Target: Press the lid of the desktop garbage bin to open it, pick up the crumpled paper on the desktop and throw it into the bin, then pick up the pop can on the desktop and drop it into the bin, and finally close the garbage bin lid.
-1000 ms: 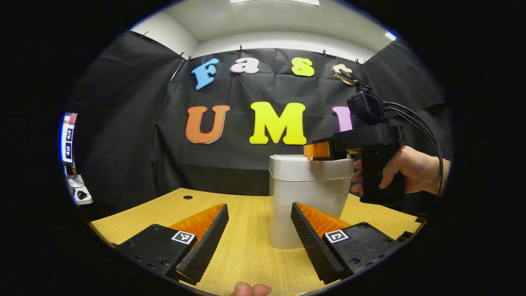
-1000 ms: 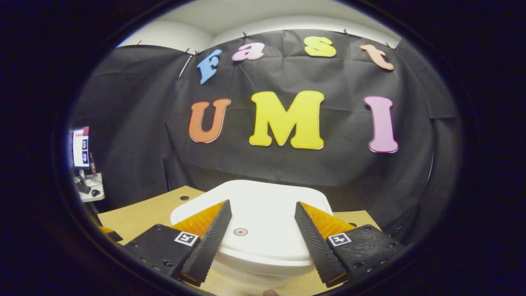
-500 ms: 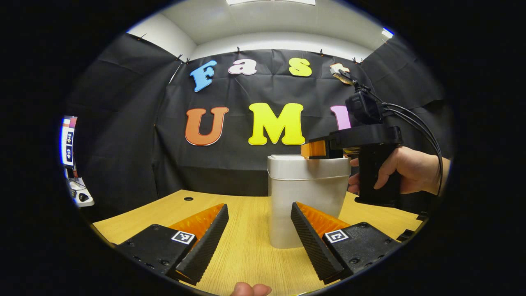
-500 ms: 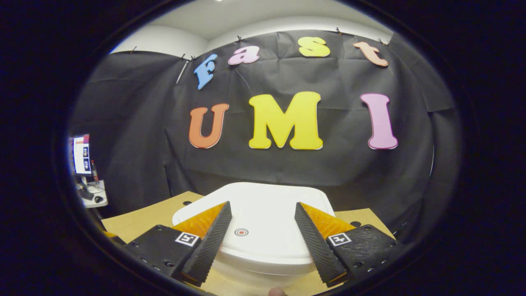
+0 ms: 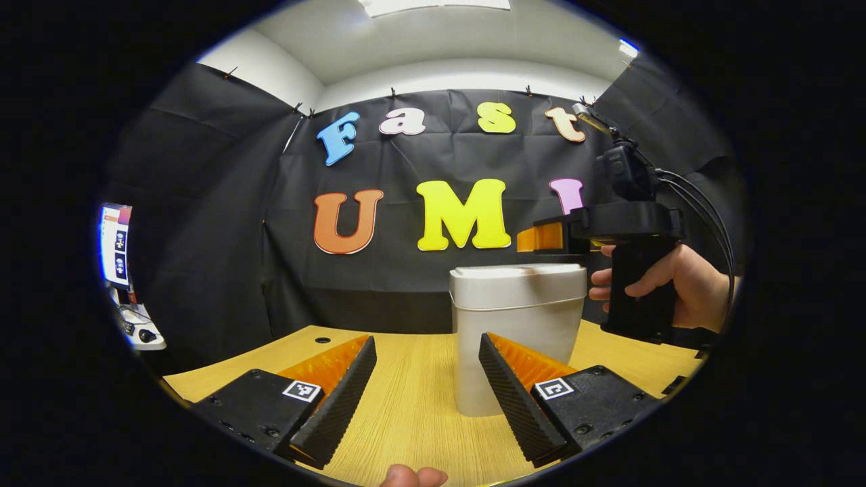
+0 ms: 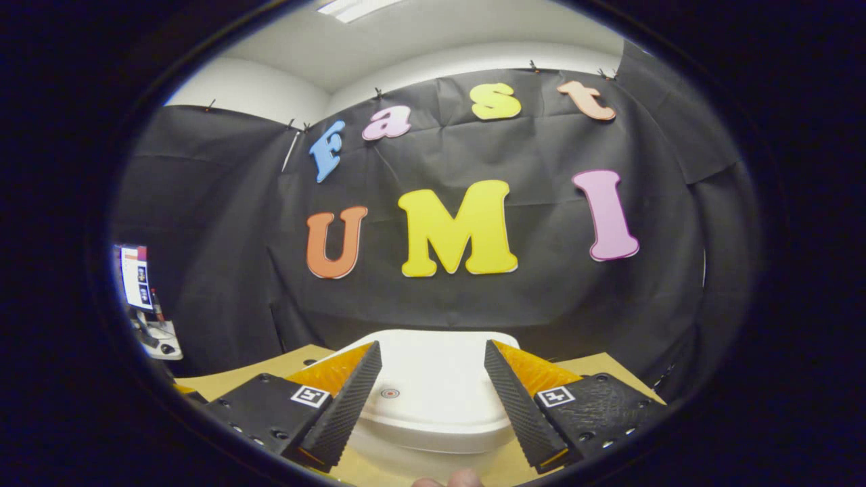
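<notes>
The pale desktop bin (image 5: 517, 352) stands on the wooden table (image 5: 406, 412) with its lid (image 5: 517, 276) down. My left gripper (image 5: 426, 341) is open, low over the table just in front of the bin, with nothing between its fingers. My right gripper (image 5: 534, 238), held by a hand (image 5: 683, 287), hovers a little above the lid's right side without touching it. In the right gripper view the white lid (image 6: 433, 392) with a small round mark (image 6: 389, 393) lies just below my open right gripper (image 6: 431, 346).
A screen and a cluttered side desk (image 5: 118, 264) stand at the far left beyond the table. A small round hole (image 5: 323, 339) sits in the tabletop near its back edge. Cables (image 5: 703, 203) trail from the right gripper.
The right gripper has lifted from the lid's top to a small gap above it and drawn back a little. The lid stays down. The left gripper has barely moved.
</notes>
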`<state>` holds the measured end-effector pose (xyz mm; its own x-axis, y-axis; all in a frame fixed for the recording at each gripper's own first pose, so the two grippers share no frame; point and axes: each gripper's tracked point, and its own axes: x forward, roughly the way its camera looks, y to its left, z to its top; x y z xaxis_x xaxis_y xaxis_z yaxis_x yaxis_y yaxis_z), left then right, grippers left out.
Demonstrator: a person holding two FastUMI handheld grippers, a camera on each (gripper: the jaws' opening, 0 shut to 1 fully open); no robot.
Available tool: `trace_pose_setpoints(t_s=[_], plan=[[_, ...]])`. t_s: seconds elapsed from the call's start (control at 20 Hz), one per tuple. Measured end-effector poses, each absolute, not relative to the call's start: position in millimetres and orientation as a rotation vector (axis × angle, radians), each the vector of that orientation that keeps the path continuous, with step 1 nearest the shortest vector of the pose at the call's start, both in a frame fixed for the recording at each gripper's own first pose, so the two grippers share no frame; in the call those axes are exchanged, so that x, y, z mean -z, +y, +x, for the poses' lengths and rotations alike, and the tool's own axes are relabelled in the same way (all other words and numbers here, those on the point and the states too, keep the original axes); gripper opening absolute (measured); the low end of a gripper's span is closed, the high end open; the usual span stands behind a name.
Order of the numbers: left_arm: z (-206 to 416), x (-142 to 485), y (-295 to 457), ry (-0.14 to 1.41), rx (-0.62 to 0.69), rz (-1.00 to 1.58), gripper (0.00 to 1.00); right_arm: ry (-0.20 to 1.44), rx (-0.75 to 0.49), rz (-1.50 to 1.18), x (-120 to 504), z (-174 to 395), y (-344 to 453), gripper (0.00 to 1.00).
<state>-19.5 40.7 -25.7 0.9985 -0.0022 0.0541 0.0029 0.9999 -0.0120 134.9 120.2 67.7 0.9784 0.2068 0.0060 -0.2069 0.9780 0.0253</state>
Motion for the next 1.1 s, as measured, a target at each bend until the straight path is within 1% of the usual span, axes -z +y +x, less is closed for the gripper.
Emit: trace_pose_setpoints(t_s=[0.2,0.55,0.8,0.95,1.1], plan=[[-19,22,36,-0.067,0.011,0.003,0.98,-0.072,-0.184,-0.003,-65,96,86,0.95],[-20,21,23,-0.062,0.026,-0.009,0.98,-0.149,-0.061,-0.087,-35,29,26,0.96],[-23,27,15,-0.051,0.035,-0.004,0.98,-0.128,-0.034,-0.095,-4,-10,23,0.94],[-21,32,16,-0.05,0.02,-0.009,0.98,-0.112,0.001,-0.097,13,-21,15,0.95],[-22,41,12,-0.031,0.023,-0.02,0.98,-0.105,0.003,-0.098,26,-35,17,0.95]])
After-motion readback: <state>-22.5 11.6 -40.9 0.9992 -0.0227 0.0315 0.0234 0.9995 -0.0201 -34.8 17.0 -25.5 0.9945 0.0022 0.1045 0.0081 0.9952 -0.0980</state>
